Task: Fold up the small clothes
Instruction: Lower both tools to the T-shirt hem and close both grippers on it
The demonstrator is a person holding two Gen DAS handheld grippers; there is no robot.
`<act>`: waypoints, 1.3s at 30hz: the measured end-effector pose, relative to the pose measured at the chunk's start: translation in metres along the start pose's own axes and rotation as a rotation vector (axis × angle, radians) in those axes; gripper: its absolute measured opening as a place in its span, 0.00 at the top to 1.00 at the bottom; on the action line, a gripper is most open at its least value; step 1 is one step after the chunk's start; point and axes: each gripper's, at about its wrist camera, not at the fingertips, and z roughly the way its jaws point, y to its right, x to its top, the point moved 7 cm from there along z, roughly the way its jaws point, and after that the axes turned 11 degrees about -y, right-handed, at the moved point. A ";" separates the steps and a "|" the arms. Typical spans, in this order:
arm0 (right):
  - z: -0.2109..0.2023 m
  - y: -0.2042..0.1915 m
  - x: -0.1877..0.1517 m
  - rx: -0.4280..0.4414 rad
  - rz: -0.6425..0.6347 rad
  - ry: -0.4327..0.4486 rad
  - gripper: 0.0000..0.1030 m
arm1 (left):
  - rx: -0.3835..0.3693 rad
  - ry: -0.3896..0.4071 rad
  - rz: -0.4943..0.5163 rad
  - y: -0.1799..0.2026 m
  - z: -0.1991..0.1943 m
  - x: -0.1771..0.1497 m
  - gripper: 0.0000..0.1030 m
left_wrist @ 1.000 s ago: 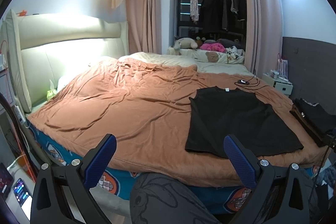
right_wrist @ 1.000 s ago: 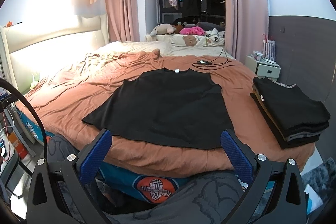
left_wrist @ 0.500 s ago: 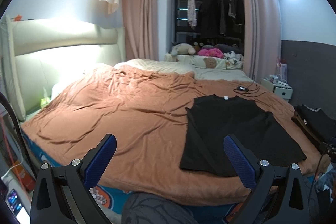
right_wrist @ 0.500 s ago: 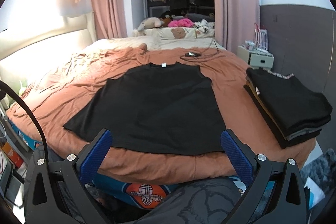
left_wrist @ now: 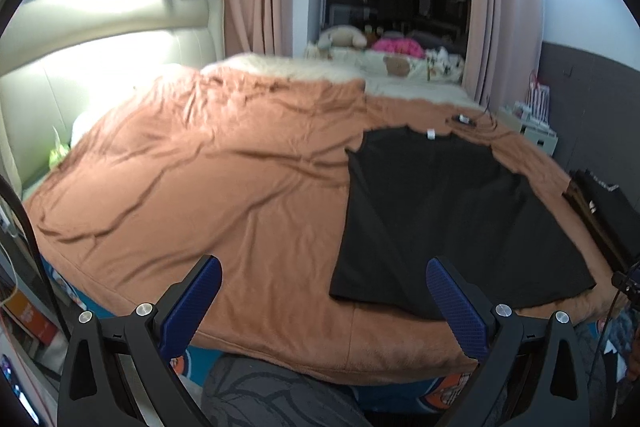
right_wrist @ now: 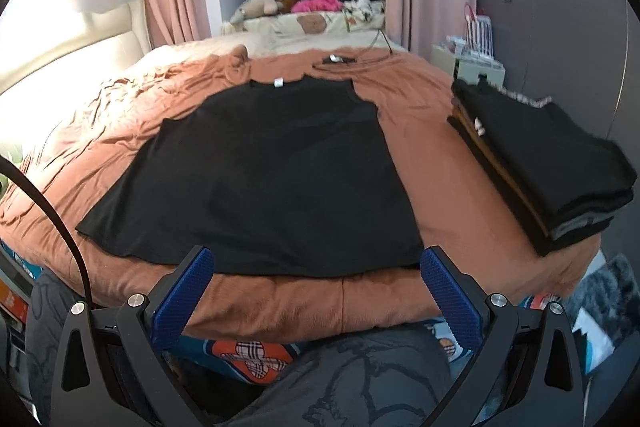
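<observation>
At the near edge of the bed (left_wrist: 200, 187), left wrist view: the left hand-held gripper (left_wrist: 320, 291) is held level and aimed across the mattress, above the edge. Its jaws are spread wide and empty; the ribbed blue pads (left_wrist: 456, 301) touch nothing. The right-hand pad overlaps the near hem of the black shirt (left_wrist: 440, 211) in the picture, but contact cannot be told. The shirt lies flat on the brown bedspread toward the bed's right side, collar with a white tag pointing to the far edge. The bedspread is soft and creased, with long wrinkles on the left half. A dark folded stack (left_wrist: 600, 203) sits at the right edge.

Right wrist view: the right hand-held gripper (right_wrist: 316, 279) is level, centred on the shirt's (right_wrist: 272, 167) near hem. Jaws are fully apart, holding nothing, with the hem showing between the textured pads (right_wrist: 184, 291). The shirt is sleeveless, matte, smooth, flaring toward the hem. The stack of folded clothes (right_wrist: 552, 163) rests near the bed's right edge, apart from the shirt. A cable and a small device (right_wrist: 340, 59) lie beyond the collar.
</observation>
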 end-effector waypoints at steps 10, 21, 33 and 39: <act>0.027 0.020 0.010 -0.005 0.099 -0.098 0.00 | -0.100 -0.134 -0.028 -0.007 0.058 -0.003 0.00; 0.046 0.062 0.016 0.010 0.225 -0.156 0.00 | -0.177 -0.312 -0.035 0.002 0.115 -0.013 0.33; 0.057 0.099 0.017 0.107 0.337 -0.120 0.24 | -0.179 -0.454 -0.054 0.002 0.151 -0.029 0.57; 0.062 0.103 0.015 0.149 0.362 -0.106 0.25 | -0.154 -0.467 -0.067 -0.001 0.158 -0.028 0.67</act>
